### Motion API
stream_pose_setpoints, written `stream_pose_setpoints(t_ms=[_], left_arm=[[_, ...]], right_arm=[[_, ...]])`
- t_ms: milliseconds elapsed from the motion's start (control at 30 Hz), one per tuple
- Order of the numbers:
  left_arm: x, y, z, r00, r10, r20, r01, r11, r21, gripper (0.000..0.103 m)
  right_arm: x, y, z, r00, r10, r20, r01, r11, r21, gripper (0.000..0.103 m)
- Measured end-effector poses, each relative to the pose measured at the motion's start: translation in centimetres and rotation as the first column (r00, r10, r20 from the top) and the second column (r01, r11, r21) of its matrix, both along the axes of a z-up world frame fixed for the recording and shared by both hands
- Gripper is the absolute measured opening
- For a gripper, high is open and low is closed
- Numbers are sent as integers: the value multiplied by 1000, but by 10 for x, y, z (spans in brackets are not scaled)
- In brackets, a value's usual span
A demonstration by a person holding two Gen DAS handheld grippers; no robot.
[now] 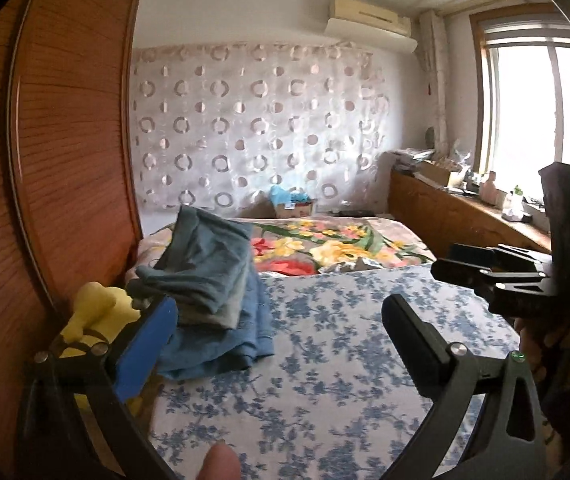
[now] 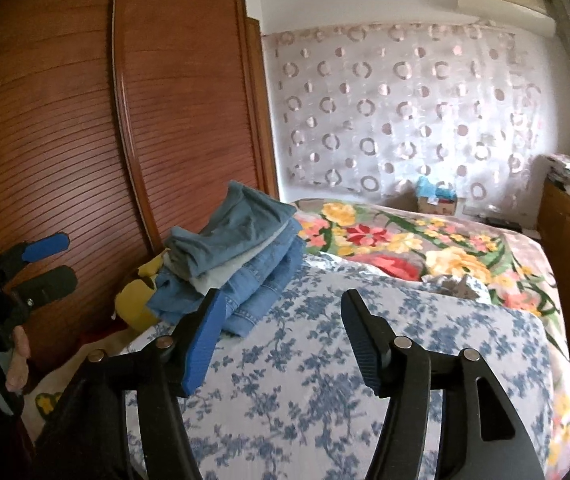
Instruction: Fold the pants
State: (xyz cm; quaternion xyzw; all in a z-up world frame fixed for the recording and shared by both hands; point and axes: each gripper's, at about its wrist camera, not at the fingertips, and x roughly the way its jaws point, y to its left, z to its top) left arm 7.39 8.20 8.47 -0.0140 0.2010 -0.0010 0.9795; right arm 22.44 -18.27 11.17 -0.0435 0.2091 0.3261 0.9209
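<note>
Folded pants (image 2: 233, 264) stacked at left edge of bed, on blue-floral sheet (image 2: 325, 380), beside wooden wardrobe (image 2: 145, 120). Yellow plush toy (image 1: 97, 312) wedged just left of stack. Left gripper (image 1: 277, 320): jaws spread wide, nothing between, clear of stack. Right gripper (image 2: 281, 340): jaws apart, empty, above sheet near stack. Flowered blanket (image 2: 425, 248) beyond sheet.

A yellow plush toy (image 2: 135, 300) lies between the wooden wardrobe (image 2: 173, 112) and the bed (image 2: 305, 392).
</note>
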Motion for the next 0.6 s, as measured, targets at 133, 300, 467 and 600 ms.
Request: stream_pose_setpoints(t_ms=[133, 300, 467, 600], left_arm=[[-4, -13, 2, 1000, -8, -4, 8, 1000, 18, 102], [-11, -26, 3, 1000, -31, -6, 31, 1000, 2, 102], [-13, -43, -1, 999, -51, -20, 51, 999, 0, 102], [-17, -58, -7, 997, -72, -33, 72, 997, -1, 102]], right_arm=[[-19, -10, 1, 1000, -26, 12, 26, 1000, -2, 64], [-44, -22, 3, 998, -59, 30, 59, 998, -2, 66], [-66, -30, 3, 995, -88, 41, 88, 996, 1, 67], [-81, -37, -1, 992, -121, 37, 121, 993, 0, 69]])
